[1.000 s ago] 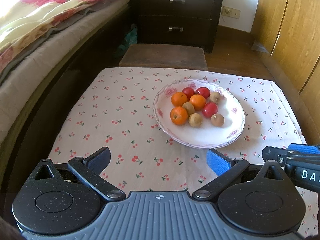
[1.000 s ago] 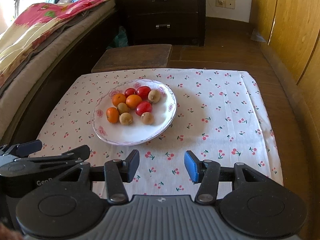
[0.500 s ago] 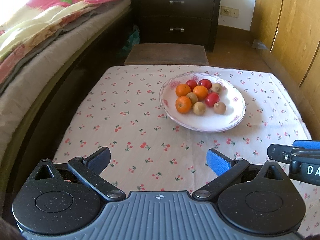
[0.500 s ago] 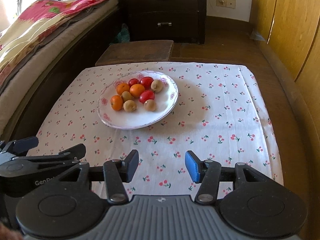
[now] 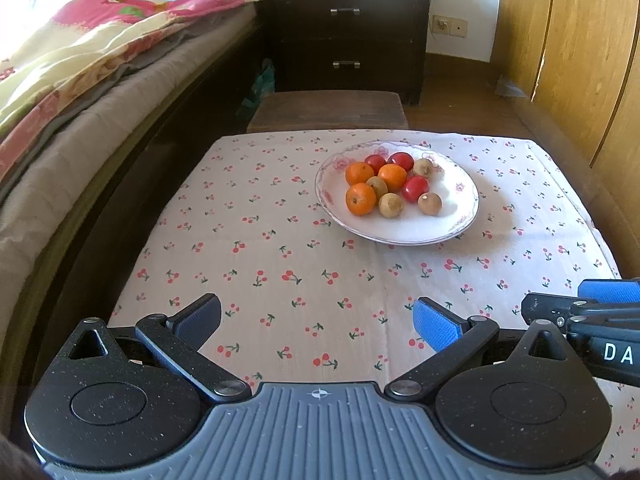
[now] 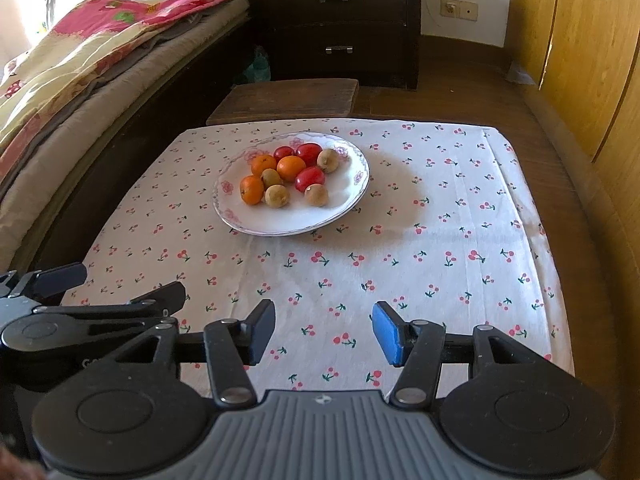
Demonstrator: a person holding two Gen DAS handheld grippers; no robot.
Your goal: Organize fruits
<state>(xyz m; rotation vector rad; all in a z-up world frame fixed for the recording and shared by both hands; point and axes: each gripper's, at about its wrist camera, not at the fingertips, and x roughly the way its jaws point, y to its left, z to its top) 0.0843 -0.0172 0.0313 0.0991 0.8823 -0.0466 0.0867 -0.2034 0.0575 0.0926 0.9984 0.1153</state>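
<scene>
- Since a second ago, the plate (image 5: 460,216) has slid farther up in both of your views, so more bare cherry-print cloth (image 5: 280,264) now lies between it and your tongs.
- Your right gripper (image 6: 324,330) has its jaws a little wider than a second ago; they stand apart with nothing between them, over cloth on the near side of the plate.
- Your left gripper (image 5: 316,322) is spread wide and empty, also well short of the plate, just beside the right one.
- On the plate sit three oranges (image 5: 361,199), three red fruits (image 5: 415,189) and four brownish round fruits (image 5: 391,205), bunched toward its far left part, touching one another.
- Beyond the plate's far edge a low wooden stool (image 5: 328,110) stands, with a dark drawer chest (image 5: 348,36) behind it.
- Left of the plate runs a bed (image 5: 80,92); right of it, wooden cabinet doors (image 5: 580,60).
</scene>
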